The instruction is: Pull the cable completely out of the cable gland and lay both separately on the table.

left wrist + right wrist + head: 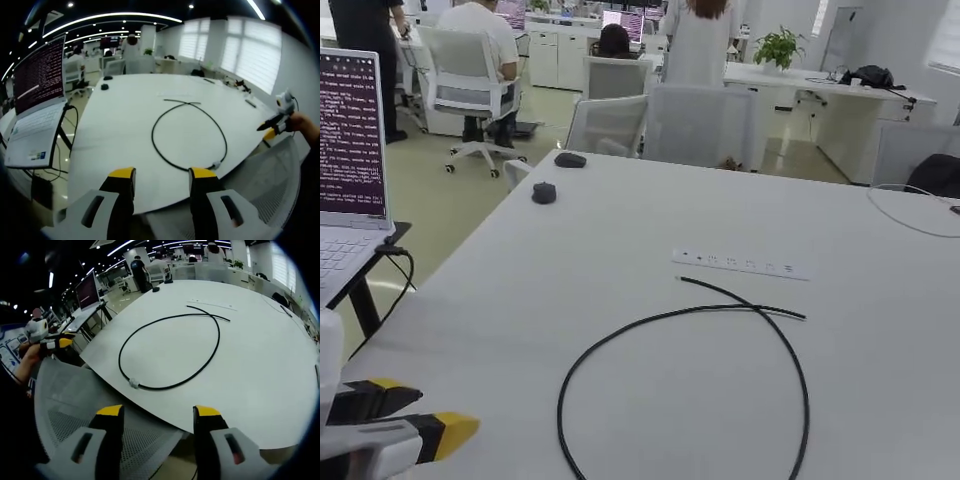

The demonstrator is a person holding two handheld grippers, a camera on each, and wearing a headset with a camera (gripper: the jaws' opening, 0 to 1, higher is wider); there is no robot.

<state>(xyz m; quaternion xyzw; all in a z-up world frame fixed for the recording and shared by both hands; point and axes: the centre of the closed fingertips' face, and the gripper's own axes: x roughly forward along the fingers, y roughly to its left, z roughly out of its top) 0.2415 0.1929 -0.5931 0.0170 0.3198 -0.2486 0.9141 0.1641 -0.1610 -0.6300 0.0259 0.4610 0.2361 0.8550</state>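
Standing apart with nothing between them, the yellow-tipped fingers [121, 176] of the left gripper [162, 174] hang just short of the near edge of the counter [115, 130], clear of everything on it. The right gripper [158, 411] is held likewise: fingers [206, 412] spread and empty, over a mesh chair [70, 400] at the counter's edge. Each gripper comes into the other's view off to the side, held in a hand, well apart from the cable [187, 103]. The cable is black and lies in one big loop on the counter, its two runs crossing at the far side, near a white power strip [740, 265]. The gland [133, 383], a small pale piece, sits on the cable at the loop's near side, close to the counter's edge. In the head view the left gripper shows at the lower left corner. A laptop [350, 150] stands open at the left, and a mouse [544, 193] lies toward the far end.
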